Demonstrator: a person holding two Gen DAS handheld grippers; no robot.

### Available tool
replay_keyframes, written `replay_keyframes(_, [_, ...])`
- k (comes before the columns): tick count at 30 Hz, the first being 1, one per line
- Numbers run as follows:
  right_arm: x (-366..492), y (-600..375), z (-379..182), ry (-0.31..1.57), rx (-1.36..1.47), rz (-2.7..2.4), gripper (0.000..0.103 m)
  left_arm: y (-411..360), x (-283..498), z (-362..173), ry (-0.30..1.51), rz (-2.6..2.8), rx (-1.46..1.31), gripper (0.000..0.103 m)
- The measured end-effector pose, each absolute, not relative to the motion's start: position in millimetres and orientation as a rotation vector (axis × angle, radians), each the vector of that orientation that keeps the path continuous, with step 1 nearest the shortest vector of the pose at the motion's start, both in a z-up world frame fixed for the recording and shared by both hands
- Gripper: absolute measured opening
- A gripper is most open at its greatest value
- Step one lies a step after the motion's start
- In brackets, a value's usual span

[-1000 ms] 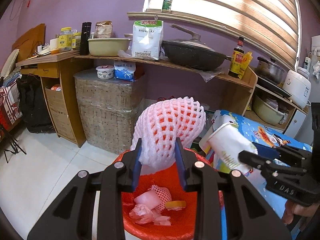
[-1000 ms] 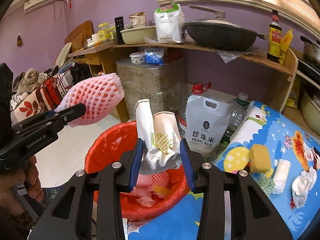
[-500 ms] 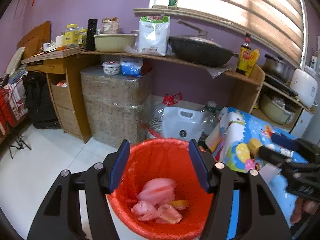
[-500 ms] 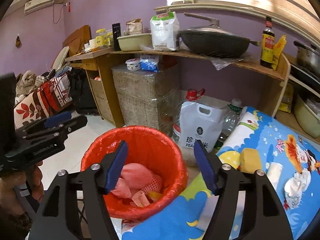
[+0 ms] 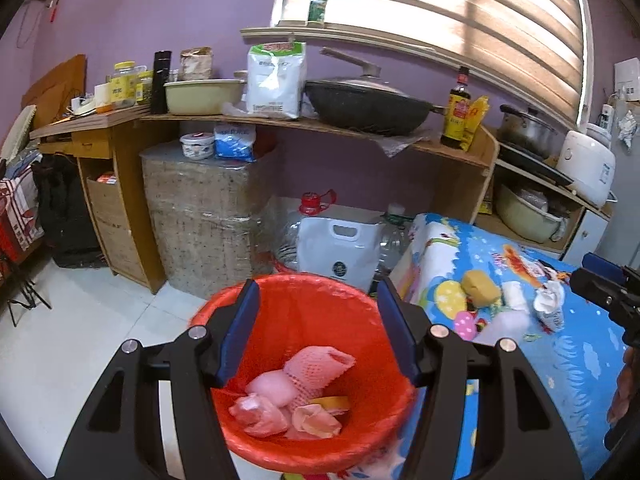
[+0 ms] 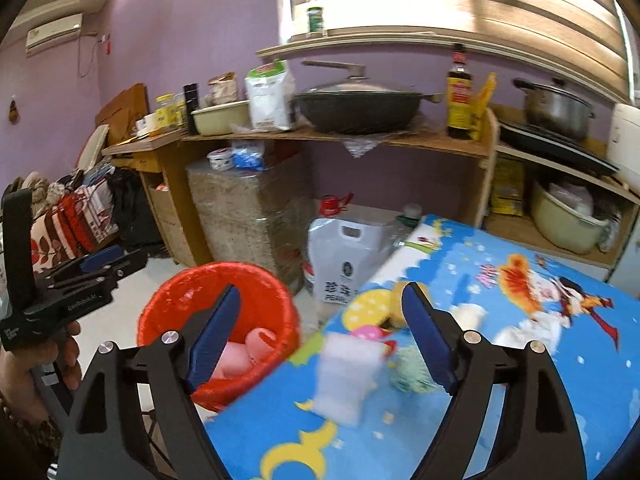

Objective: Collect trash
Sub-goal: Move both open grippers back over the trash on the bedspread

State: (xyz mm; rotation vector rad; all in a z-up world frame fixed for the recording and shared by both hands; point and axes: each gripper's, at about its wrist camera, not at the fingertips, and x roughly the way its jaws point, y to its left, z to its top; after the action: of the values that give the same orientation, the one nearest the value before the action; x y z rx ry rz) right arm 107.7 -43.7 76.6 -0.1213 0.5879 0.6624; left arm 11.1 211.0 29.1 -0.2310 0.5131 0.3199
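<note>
Below my left gripper (image 5: 318,286) stands the red trash bin (image 5: 280,436). That gripper is open with nothing between its fingers. A pink foam net (image 5: 316,366) lies in the bin on other pinkish scraps. My right gripper (image 6: 322,292) hangs over the corner of the blue cartoon tablecloth (image 6: 520,380), its jaws opening and empty. Under it lie a blurred white foam piece (image 6: 348,376) and a greenish crumpled scrap (image 6: 412,368). A yellow sponge (image 5: 480,284) and crumpled white paper (image 5: 550,308) also lie on the cloth.
A white rice bag (image 5: 340,248) and water jugs stand on the floor behind the bin. A wrapped box (image 5: 204,216) and a wooden shelf (image 5: 360,132) with a wok stand at the wall. Pale floor tiles (image 5: 80,320) lie to the left.
Both grippers opened. The pink foam net left my left gripper and now lies in the bin. The paper cup left my right gripper, which swung right over the table.
</note>
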Motion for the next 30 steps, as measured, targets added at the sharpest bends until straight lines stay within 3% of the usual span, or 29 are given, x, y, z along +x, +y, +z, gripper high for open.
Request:
replay_keyframes(14, [111.7, -132.6, 59.9, 0.630, -0.098, 0.535, 0.083, 147.3, 26.3, 22.0, 0.529, 0.213, -0.246, 0.076])
replay_keyframes(30, [137.8, -219.6, 22.8, 0.685, -0.062, 0.386, 0.084, 76.1, 70.8, -8.5, 0.610, 0.111, -0.222, 0.083])
